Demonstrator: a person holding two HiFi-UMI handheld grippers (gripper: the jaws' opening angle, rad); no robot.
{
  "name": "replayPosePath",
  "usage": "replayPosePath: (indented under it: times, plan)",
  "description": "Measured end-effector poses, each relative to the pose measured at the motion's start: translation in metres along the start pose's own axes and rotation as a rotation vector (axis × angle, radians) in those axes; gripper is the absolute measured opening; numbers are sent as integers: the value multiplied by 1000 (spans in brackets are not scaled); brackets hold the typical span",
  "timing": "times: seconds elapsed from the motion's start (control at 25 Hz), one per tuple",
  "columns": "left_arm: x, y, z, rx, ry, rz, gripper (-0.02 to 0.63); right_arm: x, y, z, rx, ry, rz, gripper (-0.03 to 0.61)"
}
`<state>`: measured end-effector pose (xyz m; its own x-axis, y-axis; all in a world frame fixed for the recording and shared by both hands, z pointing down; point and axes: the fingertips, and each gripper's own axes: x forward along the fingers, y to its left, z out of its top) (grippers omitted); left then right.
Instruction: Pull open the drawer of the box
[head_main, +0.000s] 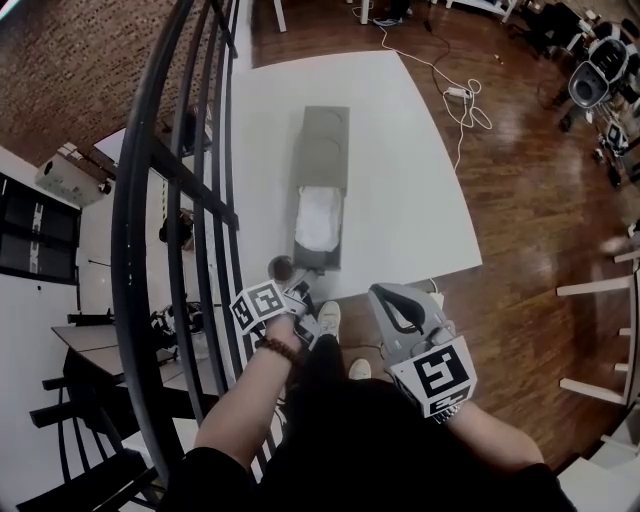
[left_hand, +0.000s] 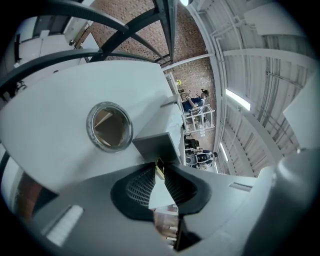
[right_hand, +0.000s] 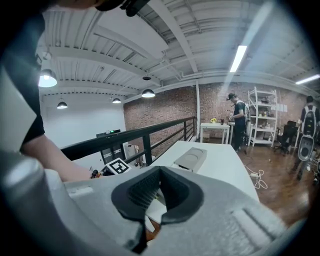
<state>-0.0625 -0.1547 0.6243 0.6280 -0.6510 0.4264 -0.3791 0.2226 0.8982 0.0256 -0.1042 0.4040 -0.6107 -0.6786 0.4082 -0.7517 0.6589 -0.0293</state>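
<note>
just right of a ring (left_hand: 109, 126), the left gripper (left_hand: 159, 166) had its jaws nearly together, pinching a small yellowish tab (left_hand: 159, 169) on the front of the drawer (head_main: 320, 220). the drawer stood pulled out of the grey box (head_main: 325, 150) on the white table (head_main: 420, 200). the right gripper (right_hand: 159, 174) hung near the table edge, jaws closed and empty.
</note>
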Motion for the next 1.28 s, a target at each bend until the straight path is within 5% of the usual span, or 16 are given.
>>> replayPosePath:
  times: [1.28]
  plan:
    - [-15, 12, -17, -39, -33, -9, 69, -33, 27, -9, -28, -7, 4, -8]
